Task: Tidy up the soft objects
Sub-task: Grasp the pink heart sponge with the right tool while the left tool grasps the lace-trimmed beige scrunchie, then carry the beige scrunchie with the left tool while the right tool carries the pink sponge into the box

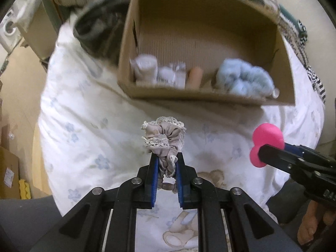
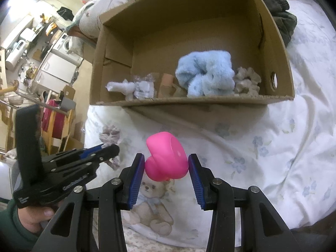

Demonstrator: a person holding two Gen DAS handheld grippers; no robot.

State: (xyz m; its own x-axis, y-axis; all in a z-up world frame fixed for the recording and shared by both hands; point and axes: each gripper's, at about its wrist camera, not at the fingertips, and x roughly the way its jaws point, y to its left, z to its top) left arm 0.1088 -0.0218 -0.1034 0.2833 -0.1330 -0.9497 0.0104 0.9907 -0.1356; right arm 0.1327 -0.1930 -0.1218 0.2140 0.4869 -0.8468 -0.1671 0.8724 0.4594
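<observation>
Left gripper (image 1: 166, 163) clamps a grey scrunchie (image 1: 162, 138); right gripper (image 2: 166, 166) pinches a pink ring (image 2: 166, 157). Both hang above the sheet (image 2: 273, 142), just near of the box (image 2: 210, 103). Inside, along the near wall: blue scrunchie (image 2: 206, 76), beige one at far right. Lift both clear over the near wall, then release into bare floor behind the row. Keep grippers apart.

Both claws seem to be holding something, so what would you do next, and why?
Probably carry the beige scrunchie, clamped in the left gripper, forward over the cardboard box and let go. The box ahead is open and already holds a blue scrunchie; the right gripper holds a pink ring.
</observation>
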